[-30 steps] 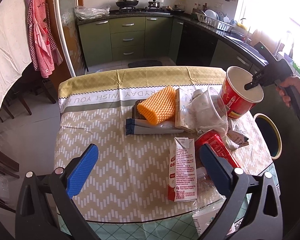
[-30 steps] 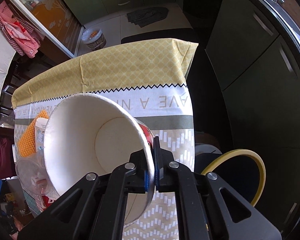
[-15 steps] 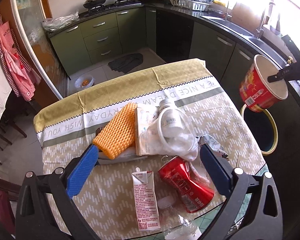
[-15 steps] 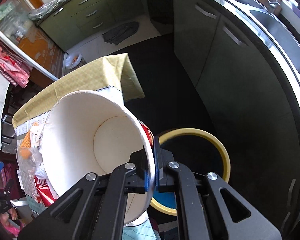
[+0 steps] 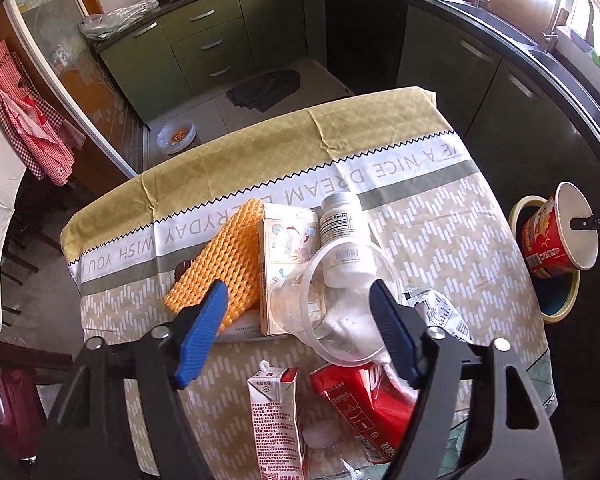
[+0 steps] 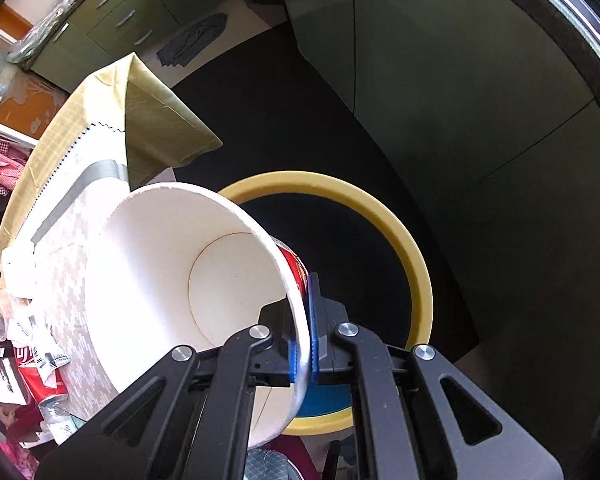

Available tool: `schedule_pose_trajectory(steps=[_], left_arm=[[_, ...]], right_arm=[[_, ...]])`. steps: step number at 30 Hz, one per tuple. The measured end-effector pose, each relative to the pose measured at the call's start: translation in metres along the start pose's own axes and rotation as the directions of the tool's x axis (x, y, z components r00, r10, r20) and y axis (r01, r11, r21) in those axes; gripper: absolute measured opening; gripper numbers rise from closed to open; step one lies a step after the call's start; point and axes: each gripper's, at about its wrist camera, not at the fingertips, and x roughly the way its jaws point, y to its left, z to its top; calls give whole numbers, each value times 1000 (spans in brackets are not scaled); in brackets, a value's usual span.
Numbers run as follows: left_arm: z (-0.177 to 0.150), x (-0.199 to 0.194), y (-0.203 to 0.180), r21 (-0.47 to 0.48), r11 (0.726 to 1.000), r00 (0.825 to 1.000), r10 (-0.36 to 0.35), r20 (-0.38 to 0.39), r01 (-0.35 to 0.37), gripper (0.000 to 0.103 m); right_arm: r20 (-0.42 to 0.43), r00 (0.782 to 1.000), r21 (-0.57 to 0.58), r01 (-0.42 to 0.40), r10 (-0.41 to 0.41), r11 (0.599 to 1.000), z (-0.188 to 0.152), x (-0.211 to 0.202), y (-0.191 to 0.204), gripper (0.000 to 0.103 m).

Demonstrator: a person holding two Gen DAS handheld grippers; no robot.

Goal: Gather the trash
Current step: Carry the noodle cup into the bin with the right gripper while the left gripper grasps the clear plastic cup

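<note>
We hold the red paper cup by its rim in our right gripper, jaws clenched on the cup wall, one blue pad inside and one outside. The cup hangs tilted over the yellow-rimmed bin, which stands on the floor just beside the surface, at the edge nearest the sink counter. Our left gripper hovers above the surface with its jaws released and wide apart, grasping nothing. Relative to the bin, the rest of the trash lies across the surface: a clear plastic cup with a white bottle in it, an orange foam net, a crushed red can and a small carton.
</note>
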Motion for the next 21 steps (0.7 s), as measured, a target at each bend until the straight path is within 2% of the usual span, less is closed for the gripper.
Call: schedule_pose_trajectory(steps=[1,2,4,10,13,16,19,21], left_arm=[[0,3,1,-3,1000,1000,5,-10,-5,57],[1,6,1,-5,1000,1000,3,-22,-3,55],[0,10,2,-3,1000,999,-4,-38,4,42],[-2,20,0,12,1000,998,-12,-67,13,13],[-2,20,-2,31,999,998,-7,-55,9,7],[-2,19,-2,39,999,999,-9,-54,12,5],[-2,15,0,41,999,999,-10,-44,12,5],[-2,12,0,40,999,999,-14,-36,15,5]], right_arm=[[-7,1000,5,1,-1,1000,1,6,-4,5],[-10,1000,9,5,-5,1000,0,11,-12,5],[-21,1000,19,5,-4,1000,0,21,-20,6],[-51,998,38,34,-32,999,0,48,-36,6],[-62,998,45,35,-32,998,-2,62,-40,7],[-65,997,46,32,-29,998,-1,69,-36,8],[-60,998,40,22,-19,999,-1,70,-34,16],[-44,999,39,21,-20,999,0,67,-32,25]])
